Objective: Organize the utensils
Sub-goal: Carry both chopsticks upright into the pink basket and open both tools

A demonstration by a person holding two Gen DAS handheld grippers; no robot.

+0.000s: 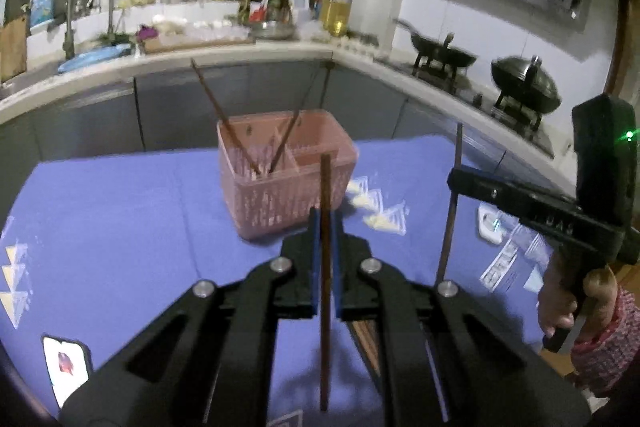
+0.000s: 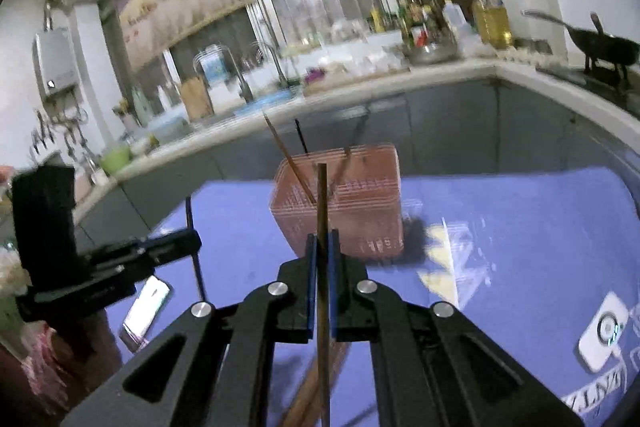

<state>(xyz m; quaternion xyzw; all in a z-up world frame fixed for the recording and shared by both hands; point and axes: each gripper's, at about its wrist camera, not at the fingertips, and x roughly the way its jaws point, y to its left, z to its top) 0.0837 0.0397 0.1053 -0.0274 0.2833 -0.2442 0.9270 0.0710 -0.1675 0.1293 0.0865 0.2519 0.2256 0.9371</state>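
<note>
On the left, the left gripper (image 1: 325, 227) has its blue-padded jaws pressed on a thin brown chopstick (image 1: 325, 267) — a straight, smooth stick standing nearly upright, its ends reaching above and below the pads. Ahead, in the middle of the table (image 1: 120, 211) with its purple cloth, stands the pink basket (image 1: 288, 179): a rectangular plastic box with slotted, lattice-like walls and a divider inside. Two more chopsticks (image 1: 224, 123) lean crossed in its left compartment. Beneath the grippers a few chopsticks (image 2: 316, 387) lie loose on the cloth. To the right, the right gripper (image 2: 322, 243) likewise pinches a second chopstick (image 2: 322, 267), upright — matte black arms, silver bolts. A hand (image 1: 576, 303) in a red patterned sleeve grips its handle.
</note>
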